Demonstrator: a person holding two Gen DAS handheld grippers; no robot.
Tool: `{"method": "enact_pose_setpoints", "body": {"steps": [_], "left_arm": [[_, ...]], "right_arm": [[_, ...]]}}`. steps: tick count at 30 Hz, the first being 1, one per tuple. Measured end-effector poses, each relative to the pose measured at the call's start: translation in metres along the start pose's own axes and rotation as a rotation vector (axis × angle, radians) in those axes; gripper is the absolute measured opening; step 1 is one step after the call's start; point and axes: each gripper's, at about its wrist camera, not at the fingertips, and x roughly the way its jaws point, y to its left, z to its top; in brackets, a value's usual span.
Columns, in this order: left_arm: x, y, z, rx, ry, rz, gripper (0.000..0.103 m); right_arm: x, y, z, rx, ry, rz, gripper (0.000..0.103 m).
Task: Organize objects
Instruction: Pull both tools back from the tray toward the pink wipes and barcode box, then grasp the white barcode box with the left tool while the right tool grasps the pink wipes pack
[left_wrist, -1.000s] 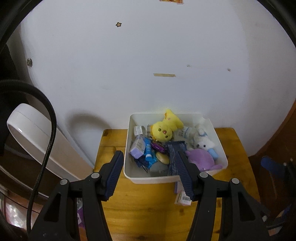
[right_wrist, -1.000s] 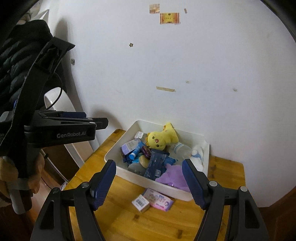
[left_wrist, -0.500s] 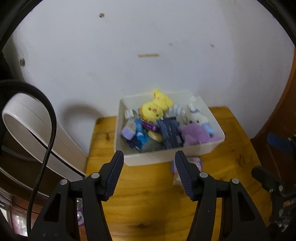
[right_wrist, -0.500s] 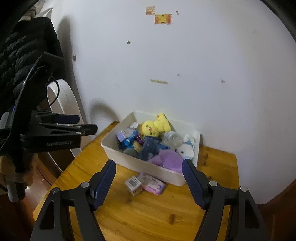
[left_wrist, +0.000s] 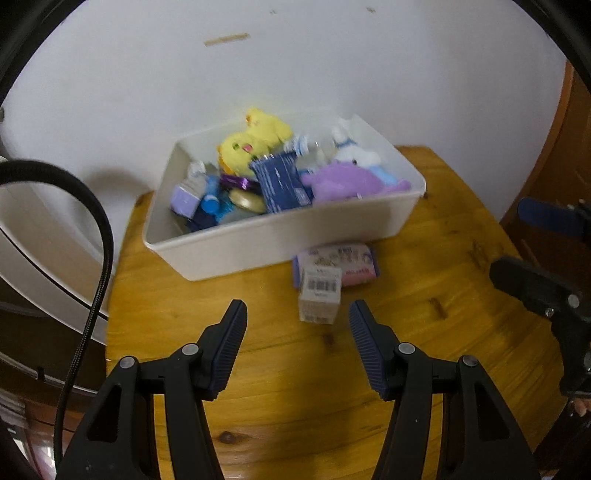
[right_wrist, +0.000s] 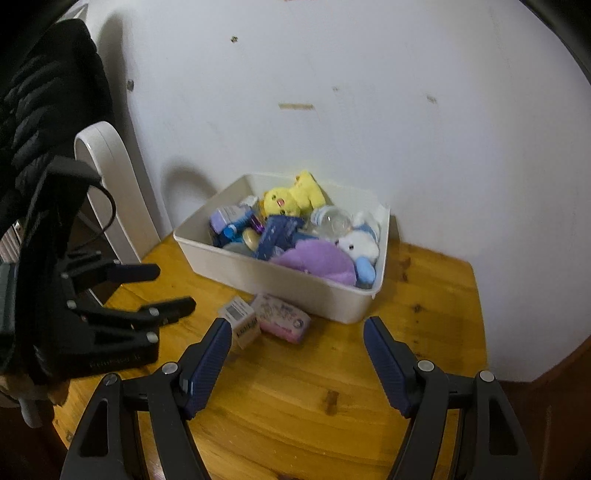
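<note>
On the table (left_wrist: 443, 314), both tongs are wide apart; the left gripper (left_wrist: 297, 317) might knock the small box (left_wrist: 320, 295) over.

One white bin (left_wrist: 280, 240), three plush toys (right_wrist: 284, 197), perhaps, and two packets (left_wrist: 320, 293) outside it.

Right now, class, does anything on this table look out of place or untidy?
Yes. A small barcoded box and a pink packet lie loose on the wooden table in front of the white bin, while everything else is heaped inside it. Both grippers are open and empty.
</note>
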Motion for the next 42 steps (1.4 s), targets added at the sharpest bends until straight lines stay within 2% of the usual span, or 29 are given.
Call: {"method": "enact_pose_setpoints", "body": {"steps": [9,22,29,31,34,35,38,42], "left_arm": [[0.043,-0.011,-0.009,0.037,0.046,0.007,0.062],[0.086,-0.008,0.002,-0.057,0.066,-0.036,0.062],[0.097,-0.006,0.007,-0.105,0.057,-0.078,0.062],[0.099,-0.005,0.006,-0.114,0.057,-0.104,0.060],[0.099,-0.005,0.004,-0.119,0.054,-0.140,0.041],[0.098,-0.005,0.002,-0.120,0.054,-0.149,0.039],[0.092,-0.001,-0.004,-0.131,0.039,-0.152,0.038],[0.082,0.006,-0.011,-0.139,0.043,-0.115,0.037]], "right_arm": [[0.034,-0.018,-0.024,0.021,0.073,-0.018,0.075],[0.098,-0.029,-0.040,0.021,0.163,-0.004,0.075],[0.131,-0.020,-0.039,-0.072,0.183,-0.003,0.075],[0.138,-0.016,-0.037,-0.107,0.177,-0.007,0.075],[0.145,-0.015,-0.035,-0.130,0.175,-0.007,0.075],[0.150,-0.016,-0.033,-0.135,0.178,0.000,0.075],[0.160,-0.015,-0.031,-0.145,0.184,0.004,0.075],[0.173,-0.011,-0.028,-0.188,0.191,0.007,0.075]]}}
